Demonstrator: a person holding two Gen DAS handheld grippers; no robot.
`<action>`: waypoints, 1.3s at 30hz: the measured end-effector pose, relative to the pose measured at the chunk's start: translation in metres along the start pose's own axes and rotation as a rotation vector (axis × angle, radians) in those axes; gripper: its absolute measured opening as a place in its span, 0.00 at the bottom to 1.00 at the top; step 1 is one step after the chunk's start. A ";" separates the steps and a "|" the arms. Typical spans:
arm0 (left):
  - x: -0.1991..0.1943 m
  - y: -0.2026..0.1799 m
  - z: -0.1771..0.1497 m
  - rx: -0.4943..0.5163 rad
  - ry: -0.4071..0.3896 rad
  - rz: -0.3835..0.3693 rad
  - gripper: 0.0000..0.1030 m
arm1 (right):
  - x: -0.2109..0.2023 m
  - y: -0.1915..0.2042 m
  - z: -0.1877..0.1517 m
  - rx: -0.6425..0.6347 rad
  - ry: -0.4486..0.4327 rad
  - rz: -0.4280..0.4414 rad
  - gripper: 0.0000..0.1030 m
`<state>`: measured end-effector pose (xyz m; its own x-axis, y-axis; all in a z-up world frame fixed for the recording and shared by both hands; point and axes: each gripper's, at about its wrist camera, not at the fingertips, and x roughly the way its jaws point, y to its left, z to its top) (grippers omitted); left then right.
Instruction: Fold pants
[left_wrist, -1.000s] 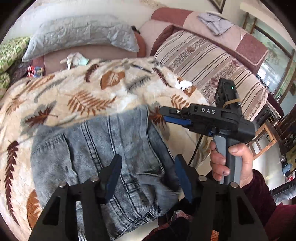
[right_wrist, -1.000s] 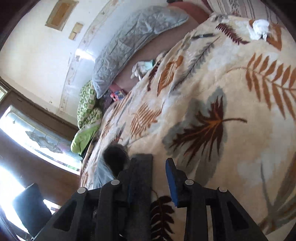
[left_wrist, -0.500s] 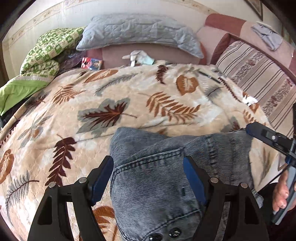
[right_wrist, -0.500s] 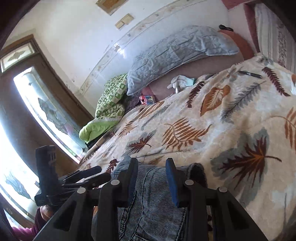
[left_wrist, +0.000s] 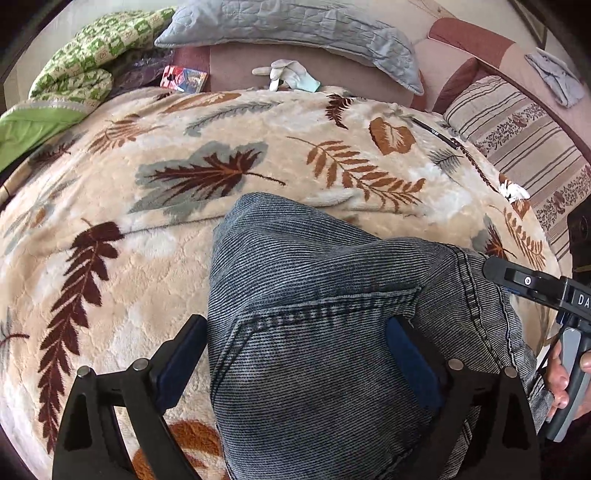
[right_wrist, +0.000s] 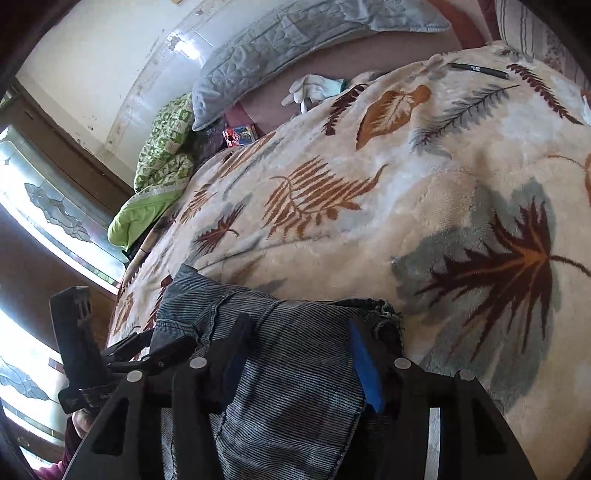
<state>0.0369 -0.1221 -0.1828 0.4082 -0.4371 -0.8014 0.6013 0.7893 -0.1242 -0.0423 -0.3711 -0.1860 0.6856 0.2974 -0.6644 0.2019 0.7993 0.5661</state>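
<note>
**A:** So the pants (left_wrist: 314, 332) are a folded bundle of ribbed grey-blue denim lying on the bed, at the near edge of the leaf-print blanket (left_wrist: 258, 166). Both claws sit right over them.

**B:** Holding them, though?

**A:** Nope. The left claw (left_wrist: 295, 358) has just been opening and stands wide, with the bundle between its blue pads but not pinched. The right claw (right_wrist: 295, 354) has just been opening too, about halfway, with denim between its fingers and the pads off the cloth.

**B:** Anything in the way?

**A:** Not much near the pants. The blanket is plush, cream with brown, rust and grey leaves. A black pen (right_wrist: 476, 70) lies far up on it, and a crumpled white bit (left_wrist: 513, 190) sits near its right edge. Past the blanket there's a white glove (left_wrist: 288, 75), a small red packet (left_wrist: 184, 78), a quilted grey pillow (left_wrist: 295, 26) and a green patterned quilt (left_wrist: 85, 62).

**B:** Do the views differ?

**A:** The left view catches a striped cushion (left_wrist: 524, 140) and a hand (left_wrist: 561, 376) on the right claw's handle. The right view shows a window with patterned glass (right_wrist: 55, 210).
</note>
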 end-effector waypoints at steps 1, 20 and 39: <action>-0.005 -0.002 -0.001 0.012 -0.013 0.017 0.95 | -0.002 0.003 0.000 -0.001 -0.005 -0.004 0.55; -0.057 0.000 -0.030 0.020 -0.143 0.260 0.95 | -0.037 0.058 -0.077 -0.296 0.010 -0.098 0.56; -0.095 0.012 -0.028 -0.023 -0.318 0.387 0.95 | -0.087 0.058 -0.053 -0.186 -0.300 -0.017 0.62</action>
<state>-0.0141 -0.0586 -0.1246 0.7895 -0.2176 -0.5738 0.3508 0.9273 0.1310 -0.1276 -0.3230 -0.1211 0.8641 0.1386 -0.4839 0.1030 0.8923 0.4395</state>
